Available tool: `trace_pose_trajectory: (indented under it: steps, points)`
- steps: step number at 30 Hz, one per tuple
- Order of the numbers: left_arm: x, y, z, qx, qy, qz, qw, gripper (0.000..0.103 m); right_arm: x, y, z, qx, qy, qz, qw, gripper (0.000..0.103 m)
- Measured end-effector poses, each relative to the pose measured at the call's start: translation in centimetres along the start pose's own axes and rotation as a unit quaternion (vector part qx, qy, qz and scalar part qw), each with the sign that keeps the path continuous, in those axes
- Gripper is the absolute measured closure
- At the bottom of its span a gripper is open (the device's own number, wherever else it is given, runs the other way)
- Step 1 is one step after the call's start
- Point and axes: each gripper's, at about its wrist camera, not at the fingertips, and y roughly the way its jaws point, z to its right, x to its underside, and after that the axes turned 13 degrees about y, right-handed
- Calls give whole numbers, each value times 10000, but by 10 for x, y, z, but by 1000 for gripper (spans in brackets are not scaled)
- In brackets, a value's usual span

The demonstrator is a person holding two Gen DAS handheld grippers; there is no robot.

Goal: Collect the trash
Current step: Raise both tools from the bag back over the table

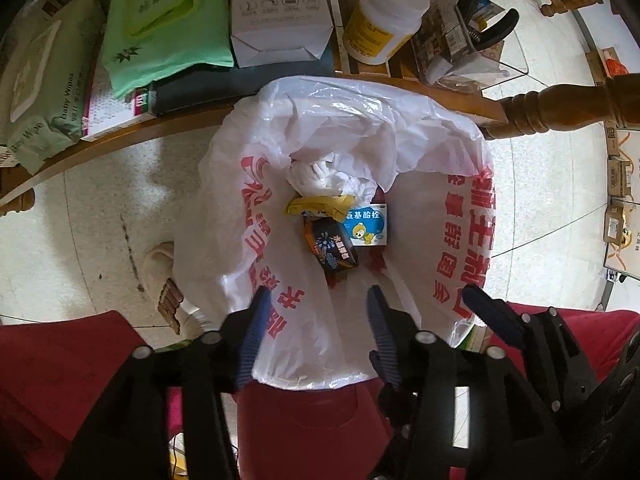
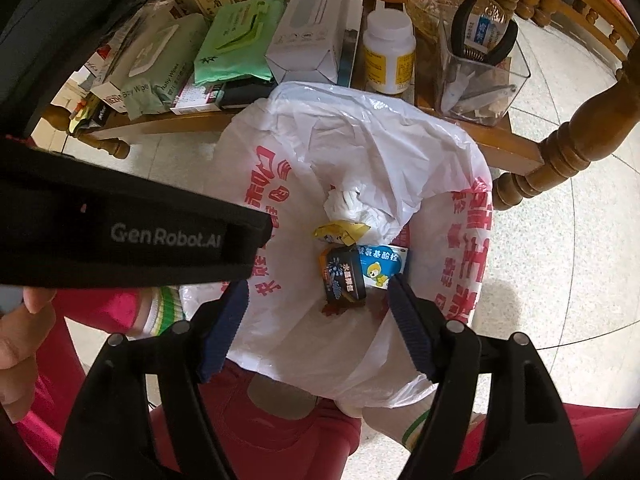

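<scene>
Hovering both grippers, jaws apart and empty, over the white bag (image 1: pixel 360 152), I see the black box (image 2: pixel 343 276) inside it, just ahead of my right gripper (image 2: pixel 320 332), nearer than my left gripper (image 1: pixel 316 332).

The bag (image 1: pixel 400 136) is white with red lettering. In it lie a white wad (image 1: pixel 320 178), a yellow wrapper (image 1: pixel 316 205), a black box (image 1: pixel 332 246) with orange edge and blue-white print, and a blue-and-white box (image 1: pixel 367 225) bearing a yellow cartoon. At the wooden bench's (image 1: pixel 120 136) edge: a green pack (image 1: pixel 160 28), a white carton (image 1: pixel 276 12), and a white bottle (image 1: pixel 380 20) with yellow label. The fingers (image 2: pixel 224 328) are blue.
</scene>
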Motion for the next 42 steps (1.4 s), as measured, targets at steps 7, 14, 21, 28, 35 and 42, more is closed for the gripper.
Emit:
trace_pose_trajectory:
  steps: [7, 14, 21, 28, 35, 42]
  points:
    - [34, -53, 5, -446, 155, 466, 9978, 29, 7, -54, 0, -158, -174, 358, 9991, 20]
    - [85, -136, 7, -894, 304, 1184, 9885, 24, 14, -155, 5, -16, -680, 1350, 9885, 12]
    - [106, -250, 8, -1601, 581, 2124, 9622, 17, -7, -258, 11, -285, -795, 2152, 9729, 11]
    - [106, -349, 7, -1970, 1073, 2745, 9350, 11, -47, -359, 7, -550, -869, 2972, 9493, 11]
    - [99, -391, 17, -1610, 1649, 2694, 9351, 11, -96, -424, -15, -966, -895, 3193, 9384, 11]
    - [92, -410, 31, -1811, 2371, 2566, 9193, 11, -131, -462, -54, -1115, -1360, 3248, 9293, 10]
